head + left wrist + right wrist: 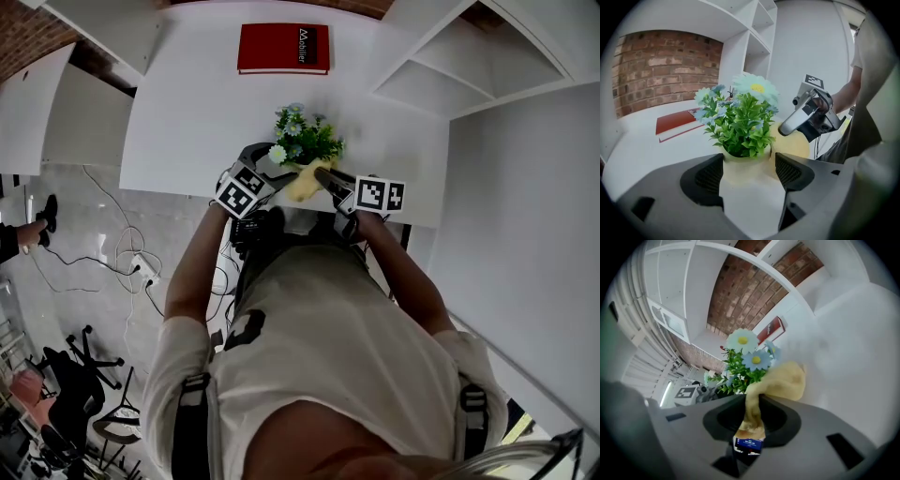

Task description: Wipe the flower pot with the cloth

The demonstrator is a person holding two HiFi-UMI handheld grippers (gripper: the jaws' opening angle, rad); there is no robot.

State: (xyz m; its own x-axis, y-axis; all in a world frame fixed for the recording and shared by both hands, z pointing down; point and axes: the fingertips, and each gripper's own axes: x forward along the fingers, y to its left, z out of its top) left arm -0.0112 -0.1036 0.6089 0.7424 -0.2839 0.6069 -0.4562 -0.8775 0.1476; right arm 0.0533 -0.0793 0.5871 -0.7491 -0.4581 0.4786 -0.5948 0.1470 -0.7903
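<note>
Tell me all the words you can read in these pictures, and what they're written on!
"Mobilier": white letters on the red book; small and sideways, so this is my best reading.
Blue label on the yellow cloth: print too small to read.
Square markers: black-and-white patterns, no words.

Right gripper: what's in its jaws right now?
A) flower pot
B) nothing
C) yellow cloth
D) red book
C: the right gripper view shows the yellow cloth pinched between the jaws of the right gripper, while the flower pot sits between the jaws of the left gripper.
</note>
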